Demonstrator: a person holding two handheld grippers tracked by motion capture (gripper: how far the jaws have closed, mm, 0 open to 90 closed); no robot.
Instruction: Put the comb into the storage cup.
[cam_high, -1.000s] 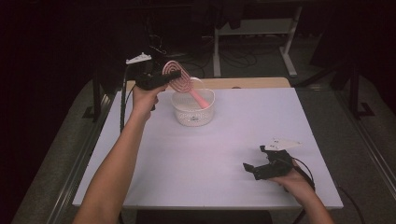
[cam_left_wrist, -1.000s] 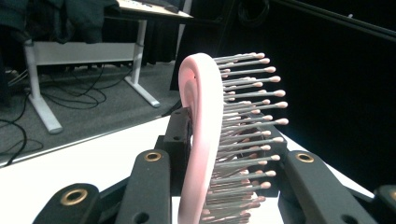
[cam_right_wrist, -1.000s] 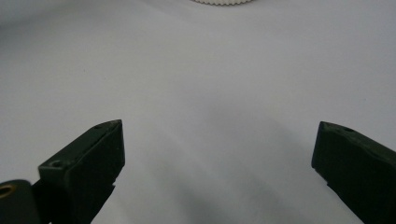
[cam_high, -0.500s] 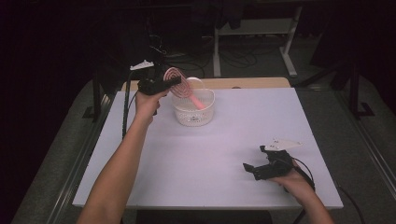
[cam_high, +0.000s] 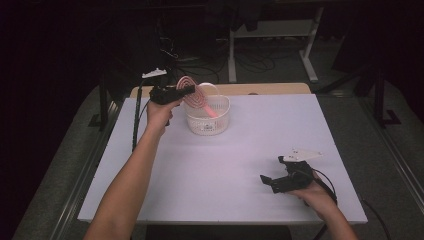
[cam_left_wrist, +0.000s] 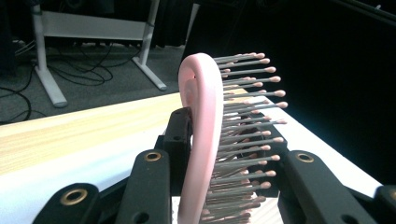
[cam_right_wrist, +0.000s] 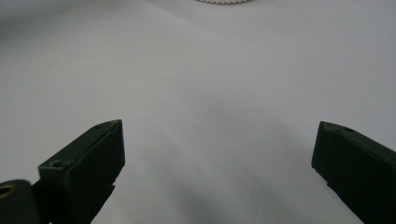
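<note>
Since a second ago, the left hand-held gripper (cam_high: 189, 90) has come down a little with the brush (cam_high: 195, 97), so the handle now dips deeper into the basket (cam_high: 207, 122). The right hand-held gripper (cam_high: 267, 180) has stayed put.

In the high view, the left hand-held gripper sits in the upper left part of the frame, over the far left of the worktop (cam_high: 225, 165). Its jaws are partly closed and they squeeze the round pink head of the brush. The head sticks up above the basket's left rim. The pink handle slants down to the right, inside the basket. I cannot tell if the handle touches the bottom.

In the left gripper view, the brush (cam_left_wrist: 205, 140) stands on edge between the two black jaws. Its pink back faces left. Its thin pins with small pink tips point to the right. One jaw presses on the back. The other jaw is on the pin side.

The basket is white with slots in its wall. It stands on the worktop near the far edge, just right of the left hand.

The right hand-held gripper rests low in the lower right of the high view, well apart from the basket. In the right gripper view its jaws (cam_right_wrist: 217, 163) stand wide open with nothing between them, just bare white worktop (cam_right_wrist: 210, 84).
</note>
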